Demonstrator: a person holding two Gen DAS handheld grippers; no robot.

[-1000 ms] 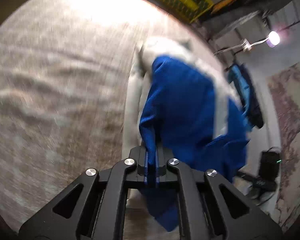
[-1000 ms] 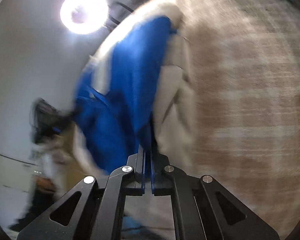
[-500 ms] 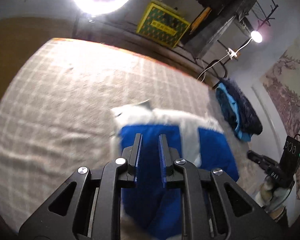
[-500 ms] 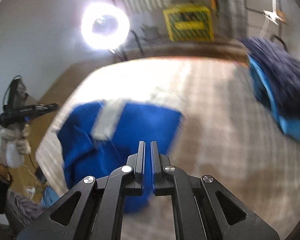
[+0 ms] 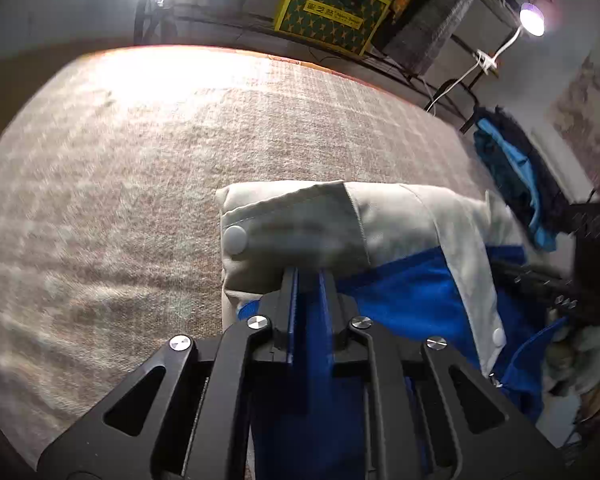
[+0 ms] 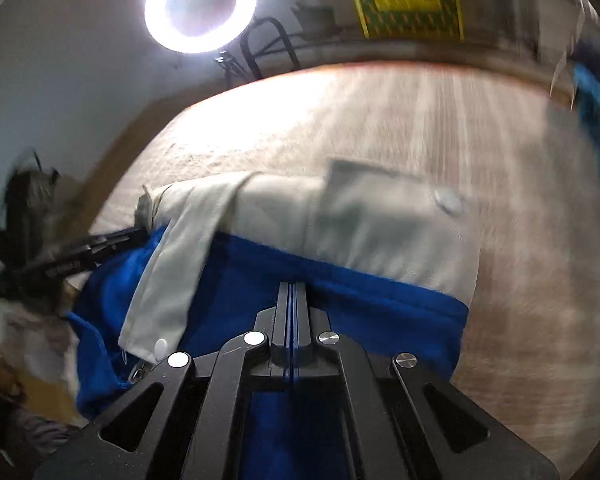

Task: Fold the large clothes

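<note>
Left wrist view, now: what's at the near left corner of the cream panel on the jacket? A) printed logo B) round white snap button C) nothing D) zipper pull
B: a round white snap button sits near the left edge of the cream panel, on the blue and cream jacket.

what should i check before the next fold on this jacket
1. Left gripper open, free of cloth: ok, gap shows between the fingers.
2. Right gripper open: not ok, fingers together.
3. Right gripper holding cloth: cannot tell.
4. Jacket on the bed: ok.
5. Jacket folded flat: not ok, blue lining bunched at one end.
6. Bed space beyond the jacket: ok.
</note>
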